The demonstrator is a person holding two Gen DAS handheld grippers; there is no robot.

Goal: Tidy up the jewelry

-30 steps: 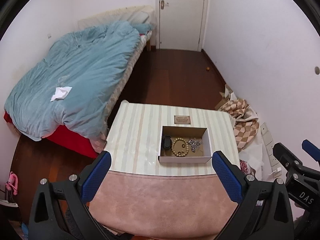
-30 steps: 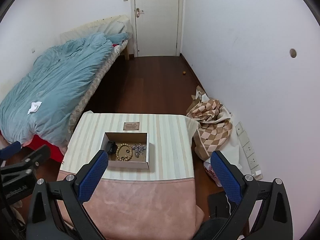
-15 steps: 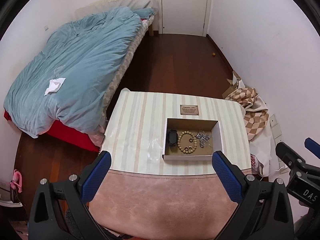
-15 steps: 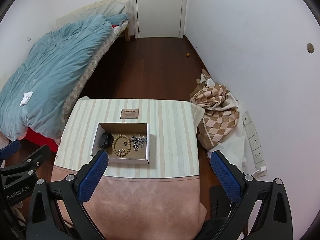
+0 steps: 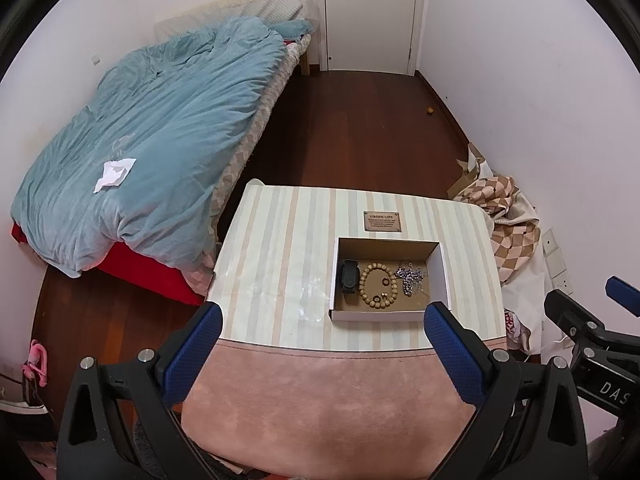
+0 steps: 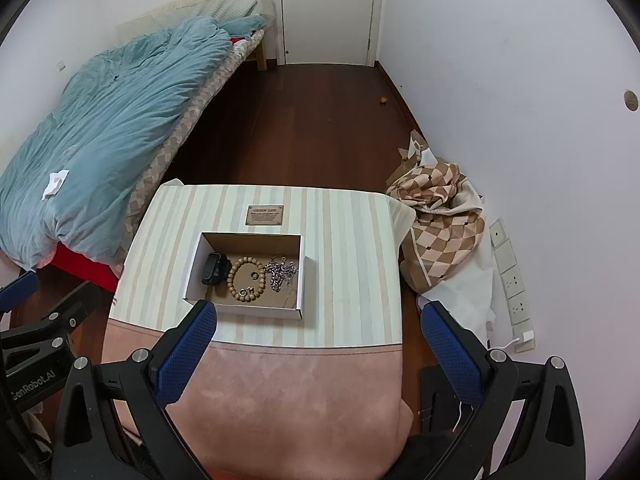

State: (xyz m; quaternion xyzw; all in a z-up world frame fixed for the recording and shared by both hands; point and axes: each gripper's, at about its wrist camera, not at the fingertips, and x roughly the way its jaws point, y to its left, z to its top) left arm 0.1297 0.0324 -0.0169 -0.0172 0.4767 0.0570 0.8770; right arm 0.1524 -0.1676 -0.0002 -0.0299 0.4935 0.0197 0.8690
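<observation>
Jewelry lies in our box (image 5: 442,268) on the table (image 5: 280,248); we keep both the left gripper (image 5: 322,344) and the right gripper (image 6: 320,340) wide open, holding nothing

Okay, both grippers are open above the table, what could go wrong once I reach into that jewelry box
The silver chain lies bunched in a heap, so it may snag or lift unevenly. Small rings sit inside and against the bead bracelet, so a gripper could drag both. The cardboard box looks light and may slide on the striped cloth.
</observation>
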